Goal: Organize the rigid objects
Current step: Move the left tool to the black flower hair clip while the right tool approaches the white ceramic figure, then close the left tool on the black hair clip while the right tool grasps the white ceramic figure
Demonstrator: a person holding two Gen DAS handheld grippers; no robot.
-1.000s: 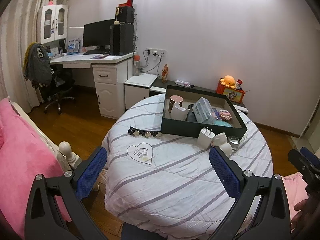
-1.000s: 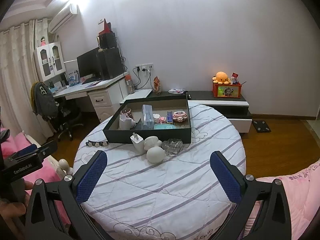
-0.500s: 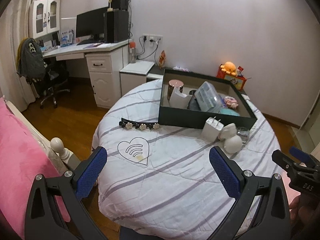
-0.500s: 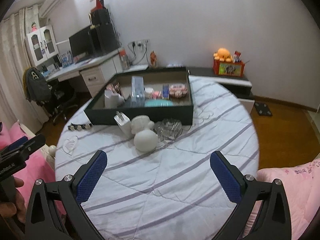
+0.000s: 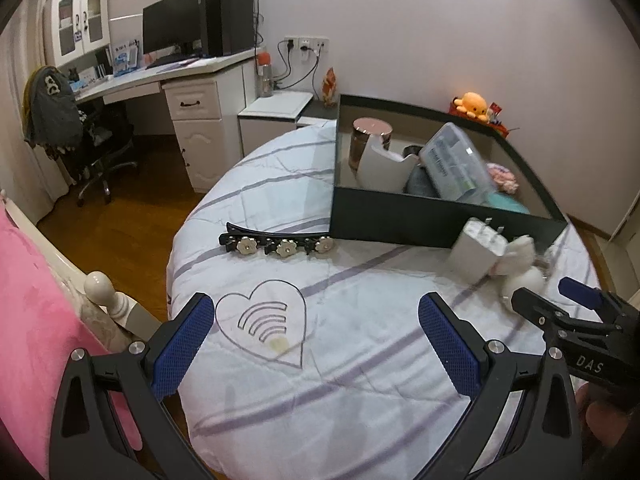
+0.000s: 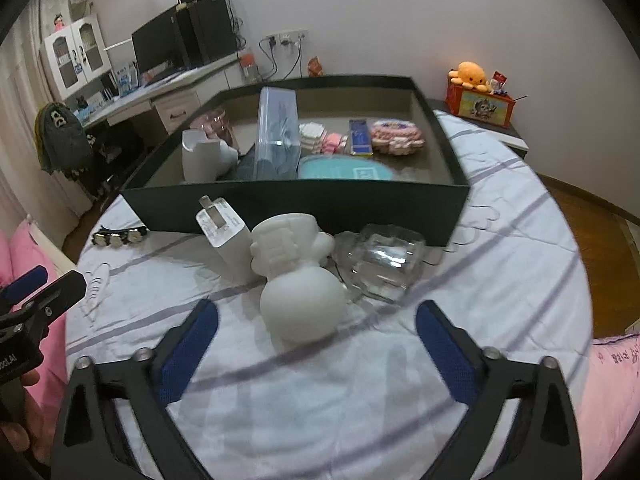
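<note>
Each gripper is built from black plastic arms with triangular cut-outs, and silver screws are set at the joints. The left gripper (image 5: pixel 316 336) and right gripper (image 6: pixel 316 344) are fitted with blue, dimpled pads (image 5: pixel 182 350) on the fingers. White lettering reading DAS is printed on the right gripper's black body.

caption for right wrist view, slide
Right tool, jaws closing on nothing, nears white figurine before the dark box.

Matt white figurine (image 6: pixel 298 280), clear glass dish (image 6: pixel 380 262), quilted cloth cover (image 6: pixel 500 280).
</note>
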